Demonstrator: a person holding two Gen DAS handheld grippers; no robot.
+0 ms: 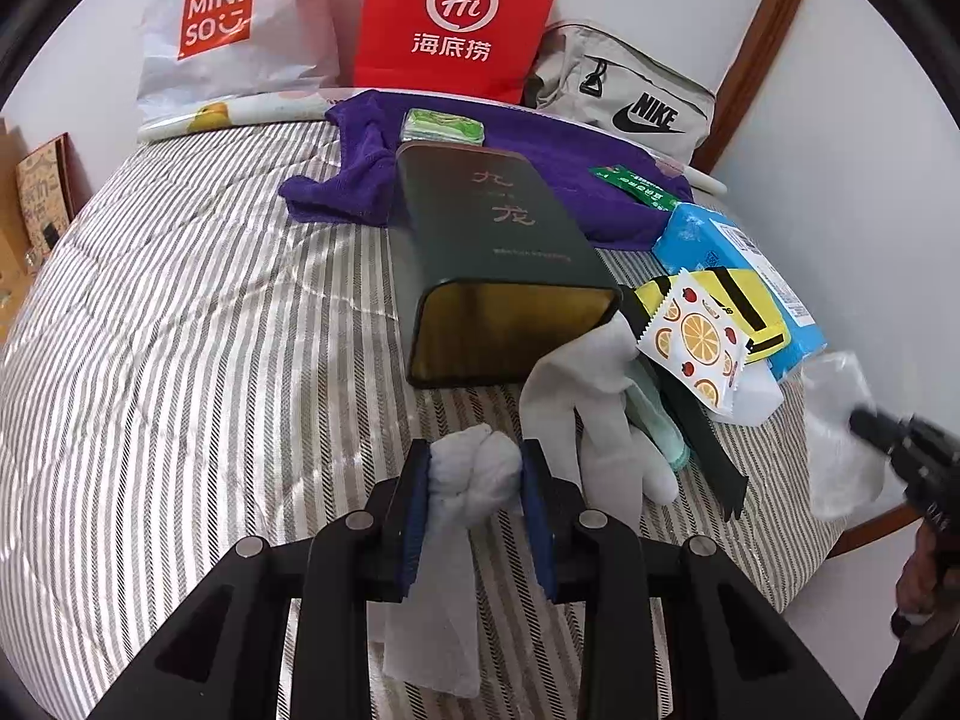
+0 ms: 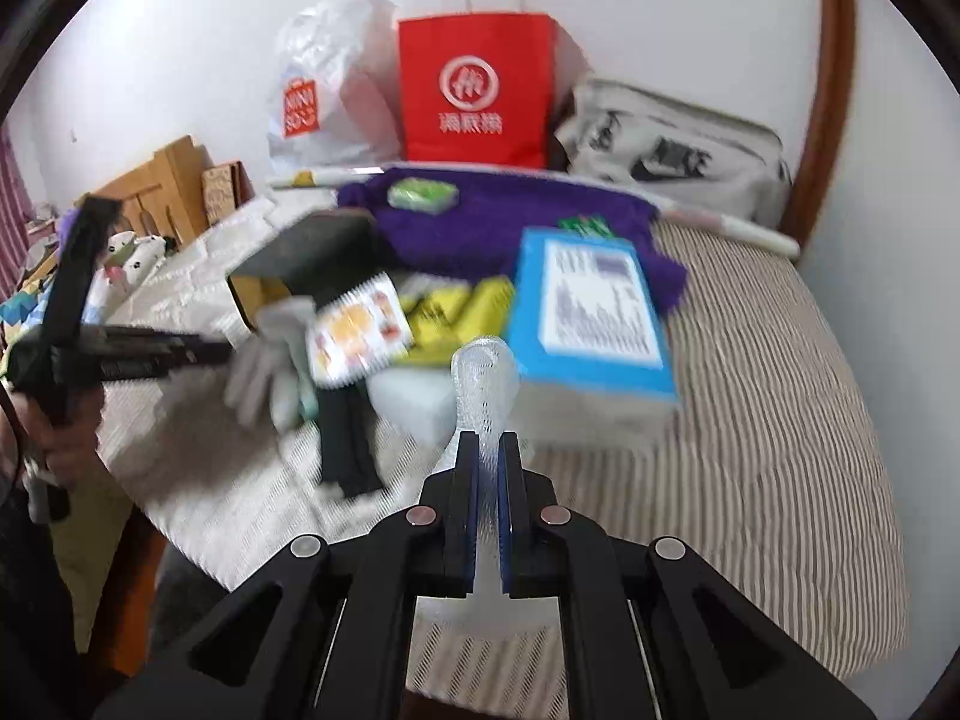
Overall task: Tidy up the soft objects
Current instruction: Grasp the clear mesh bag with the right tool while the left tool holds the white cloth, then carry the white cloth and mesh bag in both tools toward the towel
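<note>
**K:** Both hand-held grippers loaded? Pose check.

**R:** Yes. Left hand-held gripper [image 1: 474, 468] sits low over the striped bed [image 1: 198, 324], pointing at the open end of the dark green tin [image 1: 498, 252], which lies on its side. Its pads are pinching a knotted white cloth [image 1: 474, 474]; the cloth's tail hangs down between the fingers.

**K:** Right?

**R:** Right hand-held gripper [image 2: 489, 450] is out at the bed's edge, aimed across the clutter. Fingers nearly pressed together on a clear mesh-textured plastic wrap [image 2: 486, 372] that stands up above the tips. View is motion-blurred.

**K:** Rest of the soft stuff?

**R:** White gloves [image 1: 600, 408] lie just in front of the tin mouth, beside the left gripper. Purple towel [image 1: 360, 168] is spread behind the tin. Blue tissue pack [image 1: 738, 264], yellow-black item [image 1: 750, 306] and orange-print sachet [image 1: 696, 336] are piled right of the tin. Red paper bag [image 1: 456, 18], white Miniso bag [image 1: 222, 24] and grey Nike bag [image 1: 624, 96] stand against the wall.
</note>
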